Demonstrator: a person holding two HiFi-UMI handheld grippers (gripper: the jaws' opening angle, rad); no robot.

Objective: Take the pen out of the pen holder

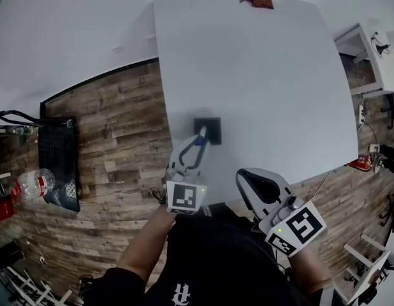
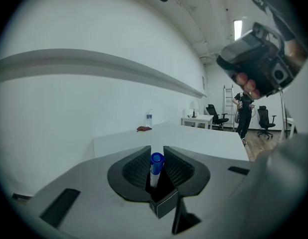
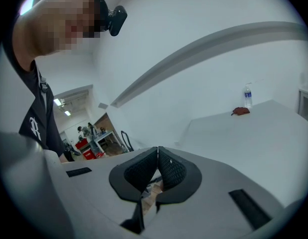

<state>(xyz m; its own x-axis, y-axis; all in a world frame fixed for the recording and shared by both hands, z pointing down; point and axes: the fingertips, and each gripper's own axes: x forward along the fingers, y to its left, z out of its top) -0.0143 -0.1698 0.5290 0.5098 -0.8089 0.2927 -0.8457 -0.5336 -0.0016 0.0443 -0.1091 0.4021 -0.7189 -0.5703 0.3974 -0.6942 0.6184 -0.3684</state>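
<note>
Nearest the person, the right gripper (image 3: 157, 152) hangs by the table's near edge with its jaws pressed together on nothing, so it is free to steady the base if needed. Just beyond it, the left gripper (image 2: 157, 151) has its pads clamped either side of the blue-capped pen (image 2: 154, 172), which stands upright in the black pen holder (image 2: 165, 203) on the near part of the white table (image 1: 261, 75). The grip sits at the cap, so the draw is best made straight up along the pen's axis — slowly, with an even squeeze — lest the cap slip or the light-looking holder lift and tip.
</note>
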